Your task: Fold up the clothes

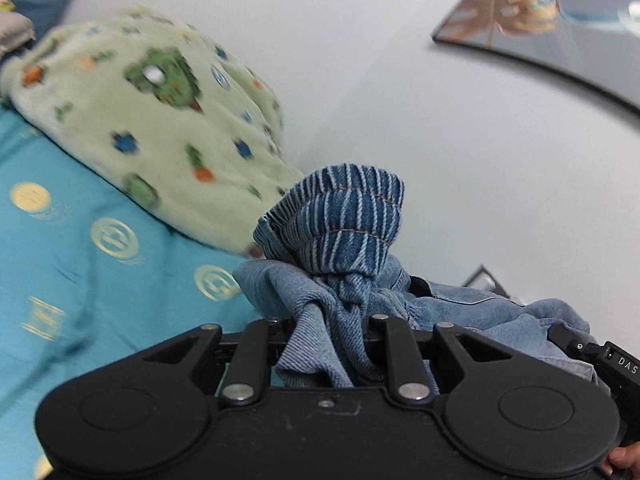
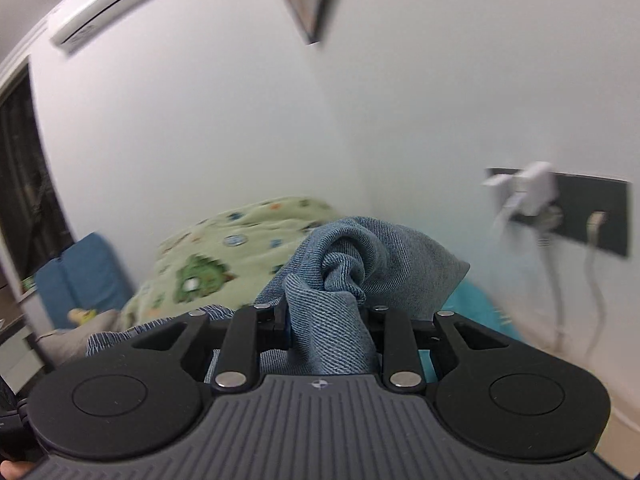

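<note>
Bunched denim garment (image 1: 340, 312) sits low in both frames, clamped by our left gripper (image 1: 332, 344) and right gripper (image 2: 328, 336), so we judge ourselves mid-carry, needing next to spread it on the teal bedspread (image 1: 72, 272).

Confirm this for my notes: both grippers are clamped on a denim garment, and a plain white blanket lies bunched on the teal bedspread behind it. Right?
One detail is wrong. The blanket is not plain white: it is pale green fleece printed with cartoon figures, as the left wrist view shows. The rest holds: the left gripper and right gripper are each clamped on the denim garment, with the teal bedspread beneath the blanket.
</note>
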Demonstrator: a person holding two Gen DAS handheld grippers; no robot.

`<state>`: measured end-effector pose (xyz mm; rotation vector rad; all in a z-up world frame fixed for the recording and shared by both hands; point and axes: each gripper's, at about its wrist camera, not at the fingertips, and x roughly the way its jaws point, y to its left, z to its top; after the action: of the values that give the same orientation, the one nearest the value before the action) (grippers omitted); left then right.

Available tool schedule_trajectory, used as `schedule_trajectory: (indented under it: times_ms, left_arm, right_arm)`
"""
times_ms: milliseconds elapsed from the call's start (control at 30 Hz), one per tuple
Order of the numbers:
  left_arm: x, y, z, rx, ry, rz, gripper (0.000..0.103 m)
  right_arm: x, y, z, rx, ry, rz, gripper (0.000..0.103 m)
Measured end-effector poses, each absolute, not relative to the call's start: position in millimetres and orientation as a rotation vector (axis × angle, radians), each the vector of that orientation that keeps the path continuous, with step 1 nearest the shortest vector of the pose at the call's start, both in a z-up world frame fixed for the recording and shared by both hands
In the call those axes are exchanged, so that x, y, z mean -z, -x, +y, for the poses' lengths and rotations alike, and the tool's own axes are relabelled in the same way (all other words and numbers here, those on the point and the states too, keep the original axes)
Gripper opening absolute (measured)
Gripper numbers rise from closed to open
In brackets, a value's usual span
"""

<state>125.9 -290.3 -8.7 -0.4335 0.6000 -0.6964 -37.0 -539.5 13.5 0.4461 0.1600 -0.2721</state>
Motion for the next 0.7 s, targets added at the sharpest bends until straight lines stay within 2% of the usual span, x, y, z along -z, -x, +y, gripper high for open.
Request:
schedule_trajectory:
  times_ms: [300,567,700]
  left_arm:
    - [83.3,-144.0,-360.9,0.757,0.294,0.639,0.017]
    - [124.9,-145.0,-366.6,0.763,0.205,0.641,0.017]
    - [135.0,-138.0,-366.4,0.762,0.173,0.631,0.017]
  right_arm:
    - [69.8,53.0,-594.1,0.391,-0.448,0.172,0.026]
    - [121.6,66.9,-590.6,0.358,-0.448,0.198,0.026]
    - [141.4,68.3,-591.0,0.391,-0.494,0.287,0.027]
